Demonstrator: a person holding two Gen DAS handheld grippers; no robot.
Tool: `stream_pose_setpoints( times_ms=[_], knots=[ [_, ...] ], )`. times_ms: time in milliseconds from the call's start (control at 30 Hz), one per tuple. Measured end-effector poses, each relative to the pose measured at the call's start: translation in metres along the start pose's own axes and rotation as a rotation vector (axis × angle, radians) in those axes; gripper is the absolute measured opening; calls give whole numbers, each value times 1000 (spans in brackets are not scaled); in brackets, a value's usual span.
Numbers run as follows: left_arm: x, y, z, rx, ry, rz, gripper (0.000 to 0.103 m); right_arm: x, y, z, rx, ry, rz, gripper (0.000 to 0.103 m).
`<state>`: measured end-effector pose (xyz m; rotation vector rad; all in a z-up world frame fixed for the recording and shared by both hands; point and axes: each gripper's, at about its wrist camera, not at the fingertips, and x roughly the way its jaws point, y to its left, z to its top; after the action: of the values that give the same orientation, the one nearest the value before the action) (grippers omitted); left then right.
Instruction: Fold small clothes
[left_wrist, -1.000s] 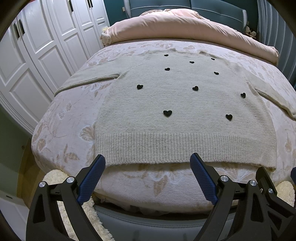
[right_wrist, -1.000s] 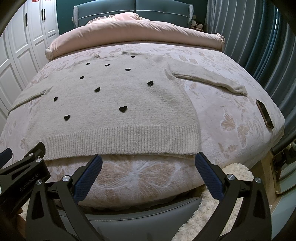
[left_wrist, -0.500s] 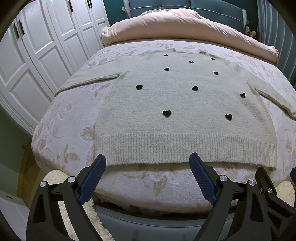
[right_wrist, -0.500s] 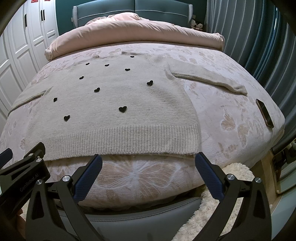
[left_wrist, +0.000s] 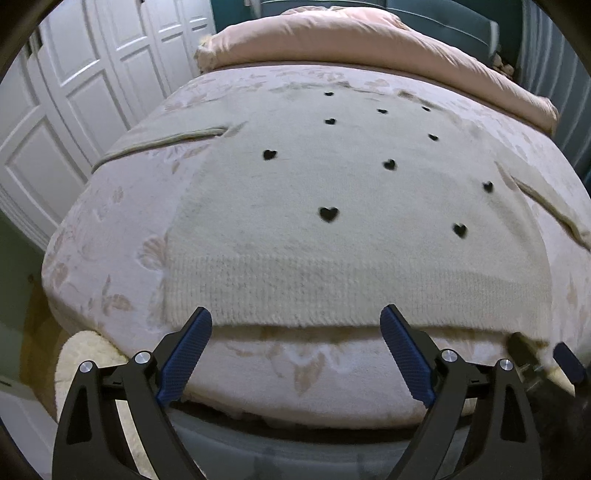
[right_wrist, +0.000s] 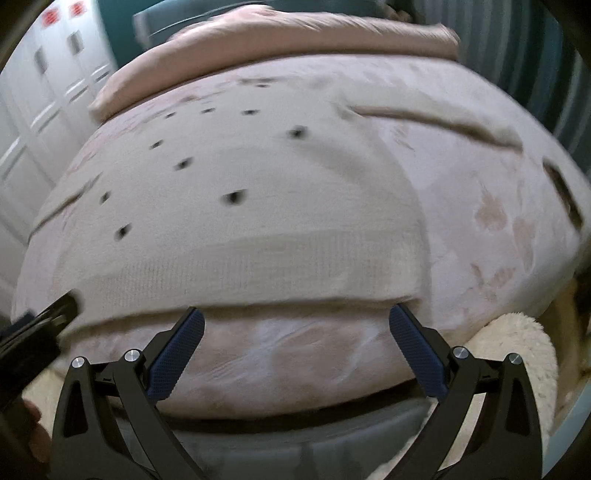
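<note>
Sweater: spread flat on the bed, centre of frame; ribbed hem toward the lower edge, neckline toward the top, long axis bottom to top, sleeves out to left and right.
Left gripper: spread wide, empty, fingertips just short of the hem.
Right gripper: spread wide, empty, at the hem's right corner; view blurred.
Texture: fuzzy cream knit, small black hearts; floral pink bedspread; ridged blue pads.

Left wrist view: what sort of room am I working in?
Most likely a bedroom: a bed with a floral cover, a pink duvet rolled at its head, and white wardrobe doors alongside.
</note>
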<state>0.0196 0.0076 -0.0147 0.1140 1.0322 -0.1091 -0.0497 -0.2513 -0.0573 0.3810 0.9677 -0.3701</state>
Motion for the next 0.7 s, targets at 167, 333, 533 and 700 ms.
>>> stream_pose_setpoints(
  times_ms=[167, 333, 533, 700],
  knots=[
    [23, 20, 21, -52, -13, 18, 94, 28, -98, 61, 150, -50, -71, 98],
    [49, 42, 45, -139, -22, 13, 94, 68, -223, 142, 367, -127, -64, 98],
    [74, 58, 73, -223, -29, -6, 93, 126, -336, 201, 642, -156, -94, 96],
    [95, 61, 95, -251, -18, -12, 88, 155, -357, 237, 725, -199, -158, 62]
  ],
)
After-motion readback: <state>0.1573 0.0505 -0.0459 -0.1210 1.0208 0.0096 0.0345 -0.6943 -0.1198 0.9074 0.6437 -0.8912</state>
